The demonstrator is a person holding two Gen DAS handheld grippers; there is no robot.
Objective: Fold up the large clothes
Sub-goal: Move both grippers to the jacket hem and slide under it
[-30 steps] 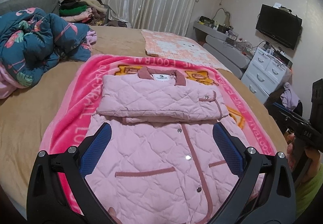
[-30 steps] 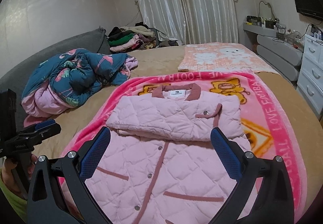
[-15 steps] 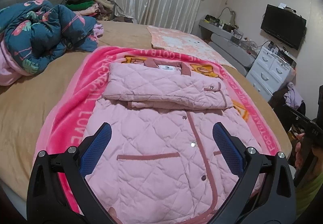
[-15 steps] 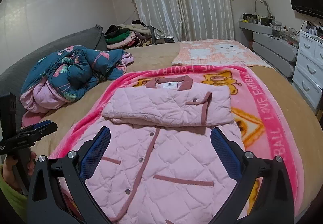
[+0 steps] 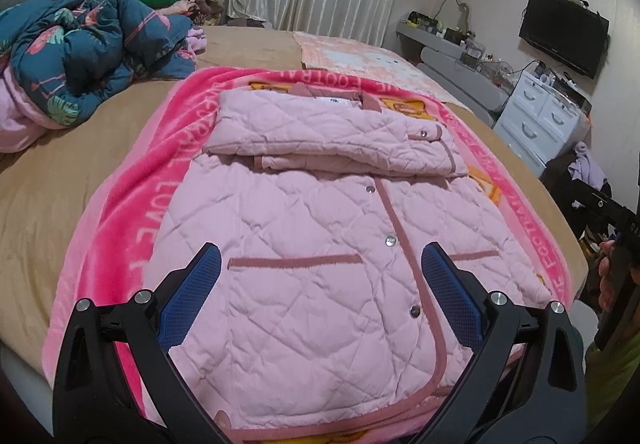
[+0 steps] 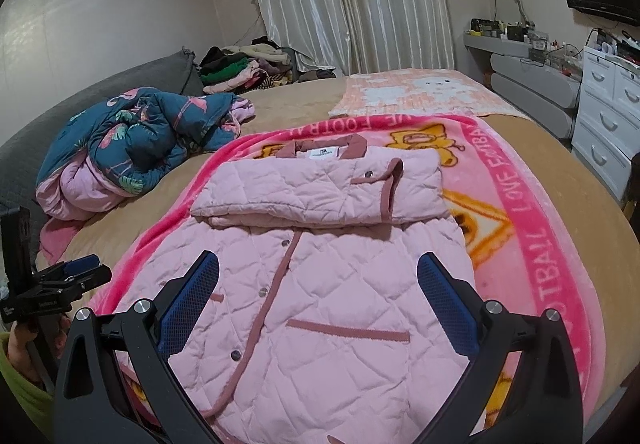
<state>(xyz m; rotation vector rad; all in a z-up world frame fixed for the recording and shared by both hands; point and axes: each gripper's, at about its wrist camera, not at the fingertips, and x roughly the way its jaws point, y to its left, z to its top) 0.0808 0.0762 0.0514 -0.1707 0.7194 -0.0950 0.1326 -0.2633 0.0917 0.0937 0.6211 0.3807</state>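
A pink quilted jacket [image 5: 320, 228] [image 6: 332, 284] lies front-up on a bright pink blanket [image 5: 132, 187] [image 6: 532, 228] on the bed, its sleeves folded across the chest below the collar. My left gripper [image 5: 322, 264] hovers open above the jacket's lower left part, over the pocket, holding nothing. My right gripper [image 6: 318, 276] hovers open above the lower right part, also holding nothing. Each gripper shows at the edge of the other's view: the right one [image 5: 608, 211], the left one [image 6: 76, 272], each held by a hand.
A crumpled teal flamingo quilt [image 5: 84, 47] [image 6: 140, 139] lies left on the tan bed [image 5: 52, 179]. A peach blanket [image 6: 420, 91] lies beyond the pink one. A clothes pile [image 6: 244, 71] sits by the curtains. White drawers [image 6: 608, 123] stand right.
Both grippers have pulled back toward the jacket's hem and dropped lower, so more of the hem and lower pockets shows. The jacket has not moved. Both stay open.
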